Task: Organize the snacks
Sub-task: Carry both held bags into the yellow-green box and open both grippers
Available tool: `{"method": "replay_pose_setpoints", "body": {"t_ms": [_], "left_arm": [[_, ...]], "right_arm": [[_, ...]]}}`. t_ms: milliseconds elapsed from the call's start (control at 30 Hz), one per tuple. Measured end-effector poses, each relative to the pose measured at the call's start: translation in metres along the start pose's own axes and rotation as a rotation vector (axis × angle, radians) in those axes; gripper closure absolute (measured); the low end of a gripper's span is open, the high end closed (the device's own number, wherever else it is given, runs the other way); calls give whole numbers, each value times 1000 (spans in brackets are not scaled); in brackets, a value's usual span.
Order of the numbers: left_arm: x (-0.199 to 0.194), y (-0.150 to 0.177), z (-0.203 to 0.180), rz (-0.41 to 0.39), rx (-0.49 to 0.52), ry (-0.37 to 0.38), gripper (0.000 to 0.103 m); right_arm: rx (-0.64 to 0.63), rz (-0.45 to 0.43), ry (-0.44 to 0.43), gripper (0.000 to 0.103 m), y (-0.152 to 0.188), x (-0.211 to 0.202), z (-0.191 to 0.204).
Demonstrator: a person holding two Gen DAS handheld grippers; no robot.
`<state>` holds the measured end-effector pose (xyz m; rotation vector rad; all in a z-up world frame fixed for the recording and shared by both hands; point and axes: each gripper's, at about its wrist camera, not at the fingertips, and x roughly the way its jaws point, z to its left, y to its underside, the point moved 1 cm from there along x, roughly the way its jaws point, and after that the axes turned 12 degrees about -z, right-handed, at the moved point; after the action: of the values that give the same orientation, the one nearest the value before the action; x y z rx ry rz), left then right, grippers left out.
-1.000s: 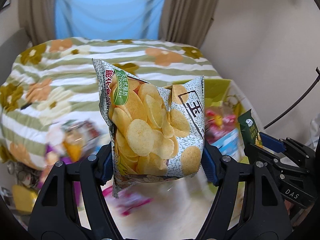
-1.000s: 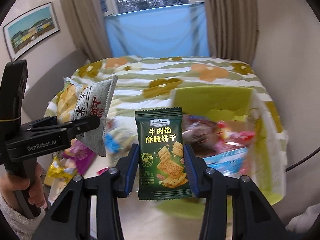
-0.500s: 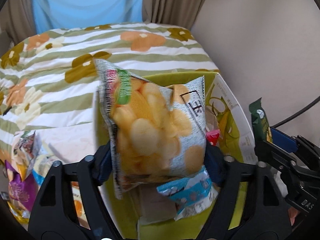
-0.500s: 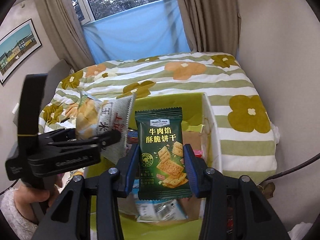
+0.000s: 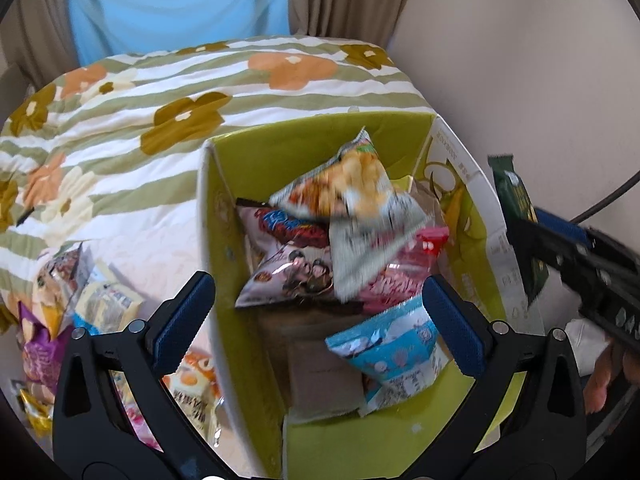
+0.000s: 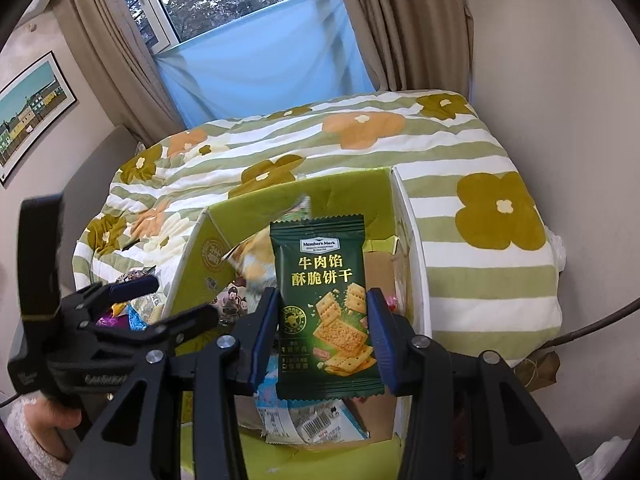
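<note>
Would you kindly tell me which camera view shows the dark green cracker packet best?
The right wrist view: the dark green cracker packet faces the lens, label readable, clamped in the right tool. The left wrist view shows the packet only edge-on at the right margin, beside the green box.

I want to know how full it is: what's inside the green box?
Inside the green box lie a chip bag, a pale pink packet, a blue packet and brown cardboard. Anything beneath them is covered.
</note>
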<state>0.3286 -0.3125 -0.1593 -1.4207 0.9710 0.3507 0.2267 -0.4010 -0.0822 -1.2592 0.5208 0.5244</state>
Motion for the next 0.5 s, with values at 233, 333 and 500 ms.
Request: {"method": "replay_pose_setpoints", "body": {"t_ms": [233,333,500], "left_arm": [[-14,7,8,-6,-2,-14,0],[-20,10,10,-19,-6,-23,0],[-26,16,12,-25,-6,-33,0]], "right_arm": [[-14,27,-5,62,-9,20,1],[-16,39,-4,61,-14,34,3],[16,35,-31,9,-7,36,2]]}}
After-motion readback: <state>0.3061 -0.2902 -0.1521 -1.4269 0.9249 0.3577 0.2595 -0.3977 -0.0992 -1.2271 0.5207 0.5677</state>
